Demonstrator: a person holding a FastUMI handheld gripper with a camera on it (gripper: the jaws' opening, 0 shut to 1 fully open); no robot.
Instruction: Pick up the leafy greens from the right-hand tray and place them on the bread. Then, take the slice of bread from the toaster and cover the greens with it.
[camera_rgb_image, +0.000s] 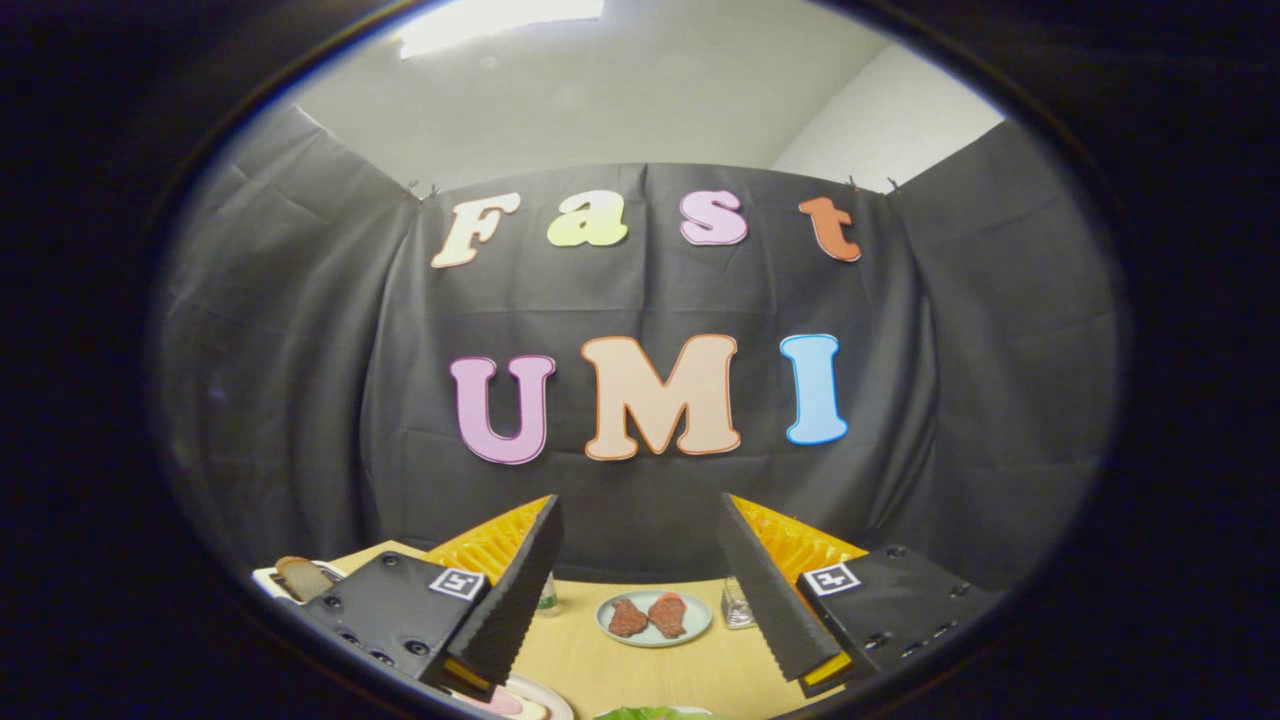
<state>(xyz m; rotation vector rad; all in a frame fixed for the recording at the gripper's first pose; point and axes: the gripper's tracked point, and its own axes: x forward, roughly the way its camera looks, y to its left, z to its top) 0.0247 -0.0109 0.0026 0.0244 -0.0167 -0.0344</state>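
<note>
Leafy greens (650, 713): one bunch, bright green with a ruffled edge, only its top showing, lying low between the two fingers and nearer than the plate of meat; its tray cannot be made out.

Slice of bread in toaster (303, 577): one, brown-crusted with a rounded top, standing upright out of a pale toaster (268, 582) at the far left of the bench, beyond the left finger.

Hand-held gripper (635, 610): fingers spread wide apart with nothing between them, raised above the bench; each finger is a wedge with a ribbed inner pad (a square printed marker sits on each base block).

Bench (640, 670): light wood-toned, smooth surface.

Plate (655, 637): one, round, pale grey-blue, just ahead between the fingers, carrying two reddish-brown, rough-textured pieces of meat (647, 615) side by side.

Small clear glass container (737, 604): one, beside the plate, against the right finger's inner edge.

Bottle (547, 597): one, small, mostly hidden by the left finger.

Second plate (545, 700): one, round, pale, partly under the left finger; contents unclear.
</note>
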